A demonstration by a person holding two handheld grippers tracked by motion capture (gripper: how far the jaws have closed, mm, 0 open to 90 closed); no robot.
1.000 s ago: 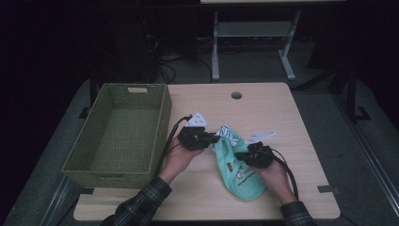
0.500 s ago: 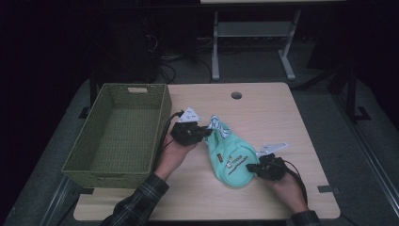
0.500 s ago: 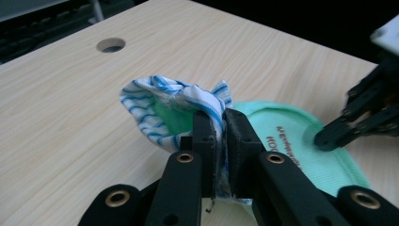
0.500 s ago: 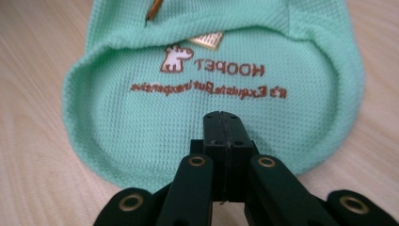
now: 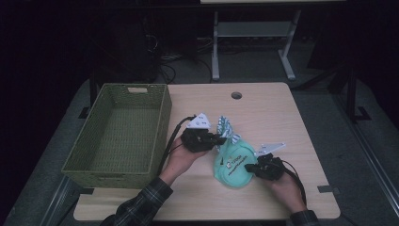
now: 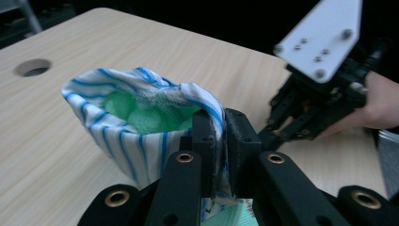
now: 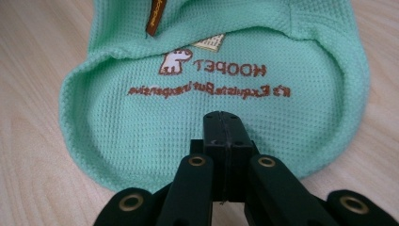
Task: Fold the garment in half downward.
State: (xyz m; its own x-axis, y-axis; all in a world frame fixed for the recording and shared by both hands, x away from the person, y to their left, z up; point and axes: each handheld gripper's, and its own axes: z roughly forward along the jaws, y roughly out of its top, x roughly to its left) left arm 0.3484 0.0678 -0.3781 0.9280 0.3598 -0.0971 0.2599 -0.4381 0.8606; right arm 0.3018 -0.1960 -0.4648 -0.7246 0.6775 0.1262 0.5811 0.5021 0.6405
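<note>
A small mint-green garment [image 5: 234, 162] with brown "HOOPET" lettering [image 7: 226, 70] lies flat on the wooden table. Its blue-and-white striped end [image 6: 127, 136] stands up as an open cuff with green fabric inside. My left gripper [image 6: 225, 127] is shut on the cuff's rim, holding it up at the garment's far-left end [image 5: 224, 129]. My right gripper [image 7: 225, 125] is shut, its tips lying over the garment's near hem with no fabric seen between the jaws. In the high view it sits at the garment's near-right edge [image 5: 249, 166].
A green woven basket [image 5: 162, 117], nothing inside it, stands at the left of the table [image 5: 273, 113]. A round cable hole [image 5: 236, 95] lies at the far middle. A metal stand and cables are on the floor beyond the table.
My right gripper has slid from the middle of the garment out to its near-right hem. The garment now lies flatter and more stretched; the left gripper keeps its hold on the striped cuff.
</note>
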